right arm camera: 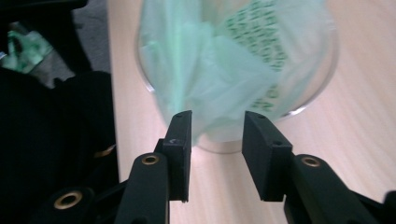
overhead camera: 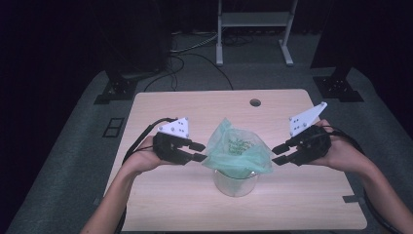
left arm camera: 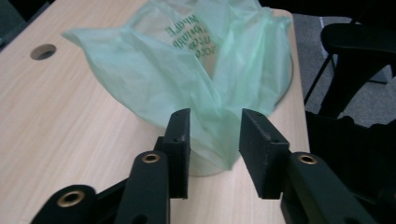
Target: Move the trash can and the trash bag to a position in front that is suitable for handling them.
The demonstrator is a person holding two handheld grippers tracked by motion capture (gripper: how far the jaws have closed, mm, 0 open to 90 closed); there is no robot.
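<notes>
Green plastic bag sits draped in the clear container on the table, between both grippers. Left gripper jaws parted, bag edge just ahead, unpinched. Right gripper likewise parted, holding nothing.

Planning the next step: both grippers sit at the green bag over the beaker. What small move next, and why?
Probably close the left gripper on the thin green plastic bag edge. Its fingers stand apart around a fold, not pressing it, and the bag drapes loosely in the clear glass beaker. The right gripper looks open too.
</notes>
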